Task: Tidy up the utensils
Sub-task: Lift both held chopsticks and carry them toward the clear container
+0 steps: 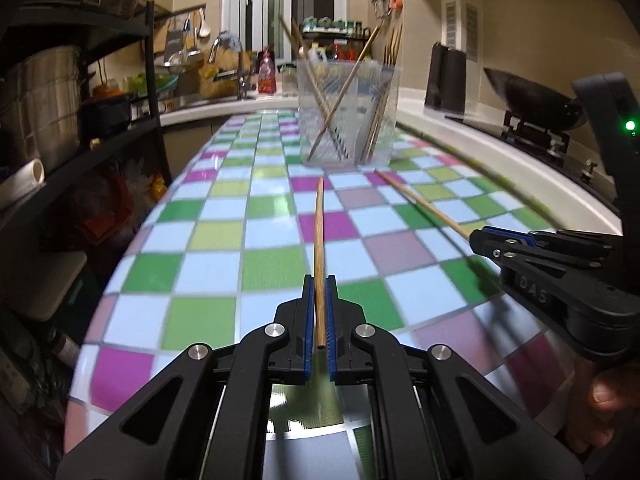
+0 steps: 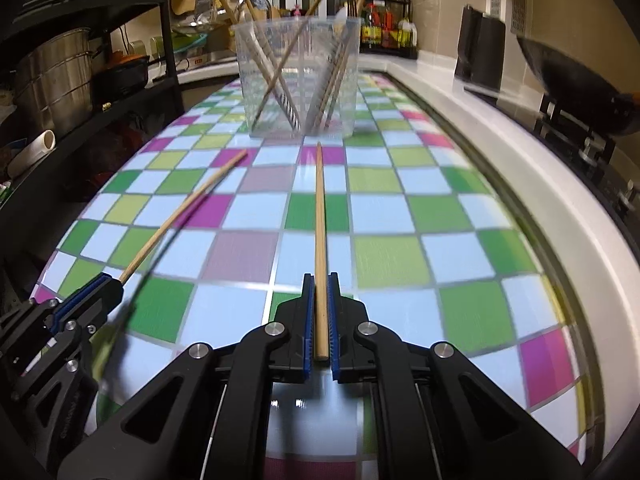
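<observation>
1. The left gripper (image 1: 319, 280) is clenched on a chopstick (image 1: 319, 236); the blue pads (image 1: 308, 320) pinch its thick end, and the stick runs straight ahead, its thin tip aimed at the cup (image 1: 347, 114).
2. The right gripper (image 2: 319, 280) is likewise clamped on a second chopstick (image 2: 319, 224); this one is paler, held by its butt, its tip just short of the cup's base.
3. Seen from the left wrist, the right gripper (image 1: 486, 238) comes in from the right edge with its stick (image 1: 424, 204) slanting up and left; a person's fingers (image 1: 600, 396) show under it at the lower right.
4. Seen from the right wrist, the left gripper (image 2: 110, 284) sits at the lower left, its stick (image 2: 188, 212) slanting up and right; the two sticks are apart, converging toward the cup.
5. The cup (image 2: 296, 76) is clear plastic and stands upright on the table (image 1: 208, 236), towards its far end; several chopsticks already lean crossed inside it, their tops poking above the rim.
6. The table wears a checked cloth of blue, green and magenta squares; its right edge runs along a white counter (image 2: 500, 152); a dark wok (image 1: 532, 98) sits on the hob there.
7. A black shelf (image 1: 120, 80) with a steel pot (image 1: 44, 100) stands off the table's left edge.
</observation>
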`<state>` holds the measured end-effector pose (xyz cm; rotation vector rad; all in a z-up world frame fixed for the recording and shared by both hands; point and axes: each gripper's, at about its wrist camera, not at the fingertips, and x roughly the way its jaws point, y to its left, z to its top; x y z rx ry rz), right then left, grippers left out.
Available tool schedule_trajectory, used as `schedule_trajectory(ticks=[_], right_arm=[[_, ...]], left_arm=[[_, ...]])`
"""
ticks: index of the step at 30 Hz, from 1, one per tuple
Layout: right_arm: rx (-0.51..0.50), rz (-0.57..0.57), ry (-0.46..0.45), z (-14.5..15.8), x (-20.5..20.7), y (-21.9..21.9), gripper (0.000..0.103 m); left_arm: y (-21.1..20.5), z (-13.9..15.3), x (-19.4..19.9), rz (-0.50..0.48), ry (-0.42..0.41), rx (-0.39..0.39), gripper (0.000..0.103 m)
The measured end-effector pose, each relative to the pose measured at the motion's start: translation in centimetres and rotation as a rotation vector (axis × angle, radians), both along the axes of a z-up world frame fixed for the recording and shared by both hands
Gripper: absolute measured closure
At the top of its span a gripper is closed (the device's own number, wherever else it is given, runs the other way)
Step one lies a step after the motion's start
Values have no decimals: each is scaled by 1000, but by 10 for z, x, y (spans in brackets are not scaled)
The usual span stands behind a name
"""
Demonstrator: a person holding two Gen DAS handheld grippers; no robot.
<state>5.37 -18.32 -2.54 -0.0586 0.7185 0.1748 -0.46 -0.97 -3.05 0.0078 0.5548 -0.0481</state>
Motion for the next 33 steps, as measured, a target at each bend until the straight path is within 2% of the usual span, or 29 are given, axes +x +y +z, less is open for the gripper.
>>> schedule_trajectory(ticks=[6, 18, 26, 33], right_arm=[[1, 5, -80, 23, -5, -3, 97], [-48, 42, -305, 78, -27, -1, 97], [-49, 34, -375, 120, -25, -7, 97], [-3, 29, -384, 165, -11, -7, 97]], left_arm=[[4, 20, -4, 5, -48, 1, 98], [12, 75, -5, 1, -217, 17, 98], [22, 120, 13, -21, -279, -8, 98], [30, 151, 33, -64, -255, -59, 98]])
